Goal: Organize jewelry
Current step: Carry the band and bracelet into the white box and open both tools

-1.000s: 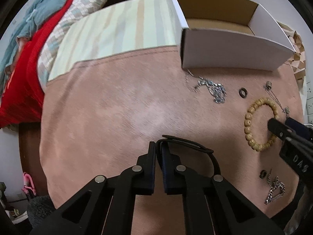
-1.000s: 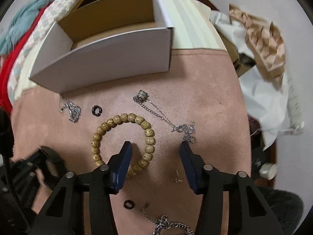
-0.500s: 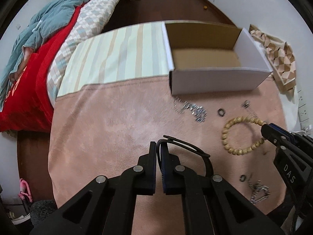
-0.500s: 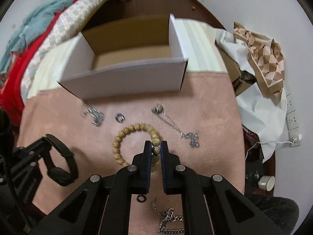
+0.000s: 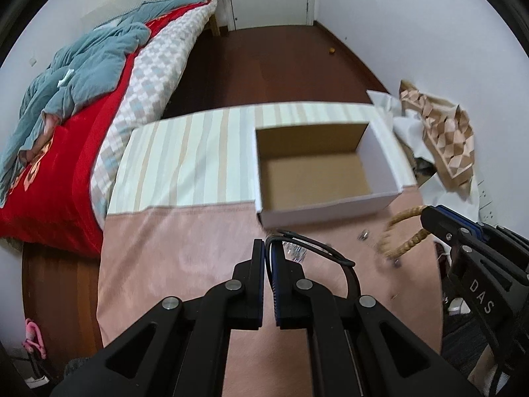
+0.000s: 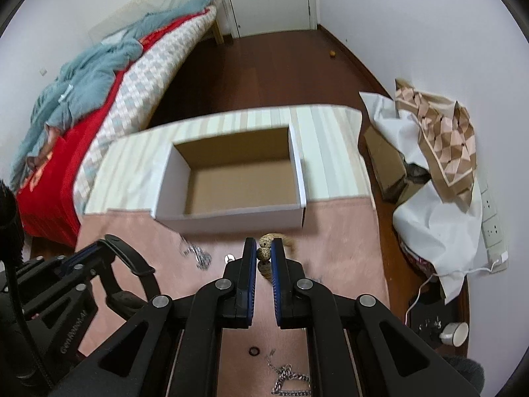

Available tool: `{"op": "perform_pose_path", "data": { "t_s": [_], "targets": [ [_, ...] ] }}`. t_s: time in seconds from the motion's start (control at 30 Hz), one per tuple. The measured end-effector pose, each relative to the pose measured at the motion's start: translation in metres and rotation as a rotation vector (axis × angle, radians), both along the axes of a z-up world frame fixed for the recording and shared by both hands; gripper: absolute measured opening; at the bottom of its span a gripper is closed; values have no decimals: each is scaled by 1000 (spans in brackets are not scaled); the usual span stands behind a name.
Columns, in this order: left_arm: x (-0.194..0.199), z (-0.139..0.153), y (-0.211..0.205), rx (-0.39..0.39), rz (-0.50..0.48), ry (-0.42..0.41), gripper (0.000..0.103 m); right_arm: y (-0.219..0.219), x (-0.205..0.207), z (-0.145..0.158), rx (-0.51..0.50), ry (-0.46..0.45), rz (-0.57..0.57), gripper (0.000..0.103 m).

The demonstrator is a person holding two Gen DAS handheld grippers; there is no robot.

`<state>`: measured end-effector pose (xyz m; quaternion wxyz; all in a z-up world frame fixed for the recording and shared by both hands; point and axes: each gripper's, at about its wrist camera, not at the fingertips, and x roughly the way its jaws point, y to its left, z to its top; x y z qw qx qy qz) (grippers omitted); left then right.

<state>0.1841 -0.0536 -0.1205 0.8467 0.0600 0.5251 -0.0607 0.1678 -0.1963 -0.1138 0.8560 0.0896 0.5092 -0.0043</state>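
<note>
Gripping bead bracelet (image 6: 264, 254) in right gripper (image 6: 264, 258), jaws pinching single bead; loop dangling above pink mat (image 6: 344, 248), just short of empty box (image 6: 231, 218). Light, floppy, beads likely slick; rim pinch is looking adequate. Left gripper (image 5: 268, 258) clamping black band (image 5: 317, 251).

Both wrist views look forward and down, side by side, sharing the open box (image 5: 325, 178) (image 6: 241, 185)

The left gripper (image 5: 268, 248) is closed on a black band (image 5: 330, 253) above the pink cloth (image 5: 185, 248). At right, the right gripper (image 5: 426, 220) holds a bead bracelet (image 5: 401, 231) lifted just beside the open white box (image 5: 330, 211)
</note>
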Motion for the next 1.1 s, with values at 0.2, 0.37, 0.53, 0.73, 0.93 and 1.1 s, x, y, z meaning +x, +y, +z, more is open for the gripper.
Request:
{"op": "perform_pose_path", "data": {
  "t_s": [0.2, 0.37, 0.53, 0.73, 0.93, 1.1],
  "targets": [
    [33, 11, -5, -56, -11, -2, 2, -13, 28, 26, 45, -43, 23, 9],
    [72, -1, -4, -109, -8, 57, 2, -20, 67, 21, 48, -28, 52, 9],
    [102, -17, -9, -116, -19, 106, 2, -22, 100, 4, 64, 8, 79, 9],
    [130, -41, -17, -106, -33, 166, 2, -17, 127, -19, 83, 64, 99, 9],
    [143, -53, -14, -94, -8, 213, 11, -14, 141, -42, 108, 147, 126, 10],
    [141, -41, -8, -69, 13, 154, 38, -14, 136, -46, 68, 167, 112, 42]
  ]
}}
